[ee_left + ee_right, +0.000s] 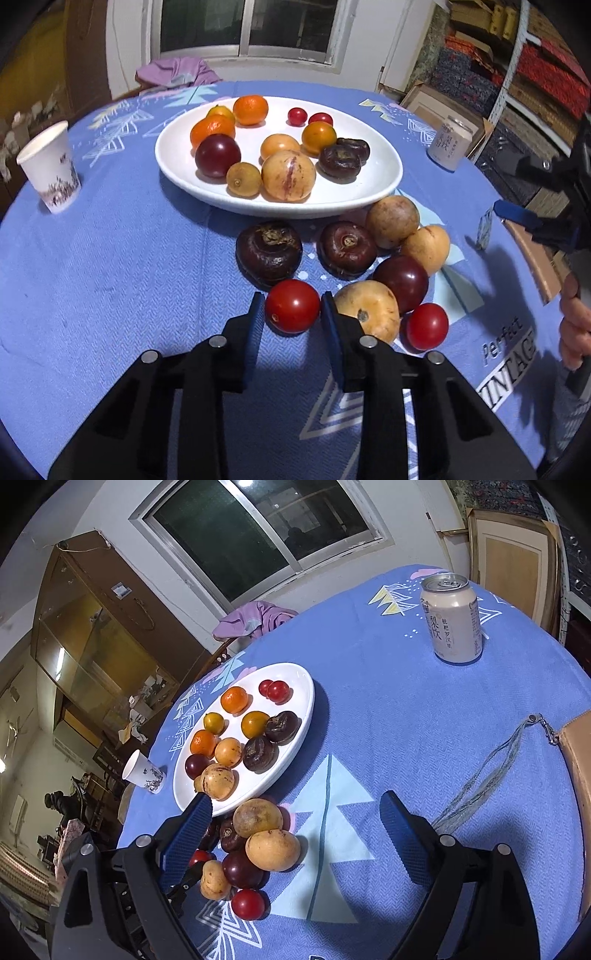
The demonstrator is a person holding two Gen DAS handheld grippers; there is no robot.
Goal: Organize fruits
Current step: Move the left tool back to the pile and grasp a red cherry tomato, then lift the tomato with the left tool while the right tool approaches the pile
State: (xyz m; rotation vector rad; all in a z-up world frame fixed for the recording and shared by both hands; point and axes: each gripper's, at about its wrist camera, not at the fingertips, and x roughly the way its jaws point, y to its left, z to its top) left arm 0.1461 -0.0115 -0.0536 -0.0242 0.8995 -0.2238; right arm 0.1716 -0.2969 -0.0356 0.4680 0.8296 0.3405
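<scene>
A white oval plate (384,184) holds several fruits: oranges, red cherry tomatoes, a dark plum, brown chestnuts and a striped yellow melon. More fruit lies loose on the blue cloth in front of it. My left gripper (292,308) has its jaws around a red cherry tomato (291,305) on the cloth, both pads close against its sides. My right gripper (295,814) is open wide and empty, above the cloth to the right of the loose pile (258,845). The plate also shows in the right wrist view (299,686).
A paper cup (50,168) stands at the left. A drink can (451,142) stands at the back right, also seen in the right wrist view (452,622). A tan pouch with a cord (576,760) lies at the right edge. A purple cloth (177,70) hangs behind the table.
</scene>
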